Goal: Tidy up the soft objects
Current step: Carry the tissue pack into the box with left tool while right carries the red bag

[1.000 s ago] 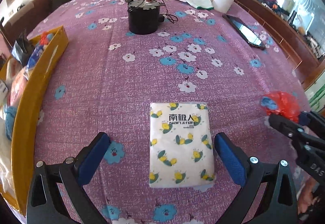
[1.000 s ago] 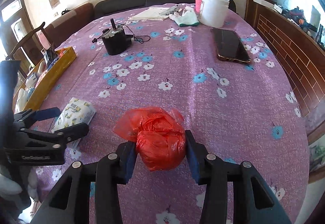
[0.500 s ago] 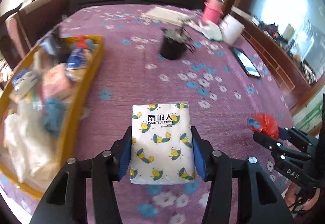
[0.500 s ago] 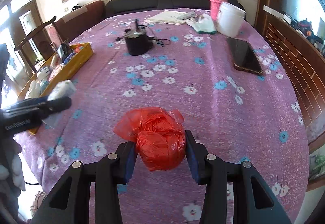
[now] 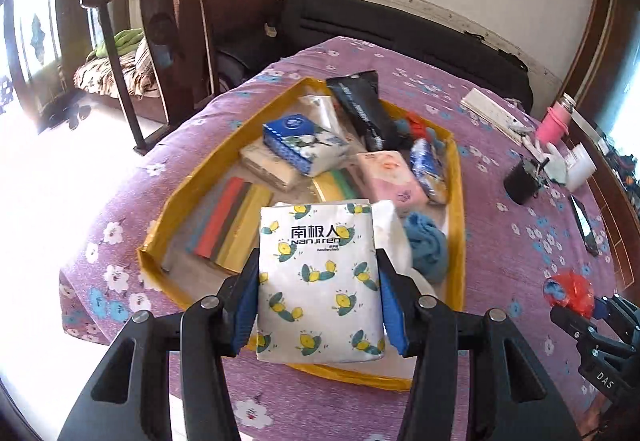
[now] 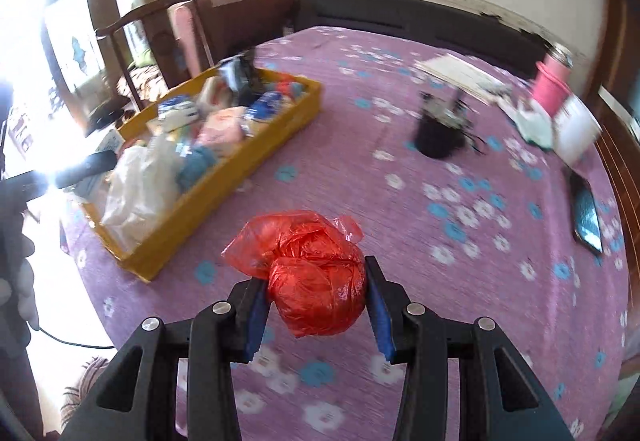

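Note:
My left gripper (image 5: pixel 318 305) is shut on a white tissue pack (image 5: pixel 318 281) printed with lemons, and holds it in the air above the near end of the yellow tray (image 5: pixel 458 201). The tray holds several soft packs, a striped cloth stack (image 5: pixel 230 225) and a blue cloth (image 5: pixel 426 245). My right gripper (image 6: pixel 316 301) is shut on a crumpled red plastic bag (image 6: pixel 316 281), held over the purple flowered tablecloth, to the right of the yellow tray (image 6: pixel 240 169). In the left wrist view the red bag (image 5: pixel 570 289) shows at the far right.
A black pot with a cable (image 6: pixel 440 137), a pink flask (image 6: pixel 552 85), a white tub (image 6: pixel 576 129), papers (image 6: pixel 456 73) and a phone (image 6: pixel 588 213) stand on the table's far and right side. A wooden chair (image 5: pixel 160 41) and a dark sofa (image 5: pixel 400 37) lie beyond the table.
My left gripper shut on the tissue pack, lifted it off the cloth and carried it left over the yellow tray. My right gripper, still holding the red bag, swung left toward the tray.

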The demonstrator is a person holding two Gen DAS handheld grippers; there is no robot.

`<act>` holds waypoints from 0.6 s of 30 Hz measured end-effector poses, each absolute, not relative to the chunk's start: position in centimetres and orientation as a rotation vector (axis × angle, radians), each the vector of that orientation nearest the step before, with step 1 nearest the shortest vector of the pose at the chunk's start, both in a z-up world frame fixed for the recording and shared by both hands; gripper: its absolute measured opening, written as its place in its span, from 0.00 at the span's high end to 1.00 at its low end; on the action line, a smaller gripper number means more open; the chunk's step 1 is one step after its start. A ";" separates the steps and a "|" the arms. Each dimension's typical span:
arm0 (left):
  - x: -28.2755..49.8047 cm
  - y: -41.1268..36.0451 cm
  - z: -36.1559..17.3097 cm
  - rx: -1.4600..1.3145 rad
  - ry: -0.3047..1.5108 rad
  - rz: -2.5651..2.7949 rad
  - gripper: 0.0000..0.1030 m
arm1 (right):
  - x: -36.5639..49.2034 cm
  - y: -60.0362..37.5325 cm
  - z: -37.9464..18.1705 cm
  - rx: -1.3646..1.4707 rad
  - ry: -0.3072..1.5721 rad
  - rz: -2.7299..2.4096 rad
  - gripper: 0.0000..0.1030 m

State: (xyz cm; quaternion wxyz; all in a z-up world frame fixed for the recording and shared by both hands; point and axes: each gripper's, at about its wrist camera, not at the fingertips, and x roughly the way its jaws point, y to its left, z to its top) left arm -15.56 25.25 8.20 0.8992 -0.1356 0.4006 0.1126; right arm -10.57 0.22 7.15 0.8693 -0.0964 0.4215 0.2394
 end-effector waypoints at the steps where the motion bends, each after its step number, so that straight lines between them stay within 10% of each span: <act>1: -15.6 26.0 8.1 -0.288 0.827 0.242 0.50 | -10.6 1.5 7.4 -0.219 0.875 0.520 0.54; 18: -14.1 30.6 5.8 -0.307 0.858 0.252 0.50 | -5.1 17.2 9.8 -0.312 0.850 0.674 0.54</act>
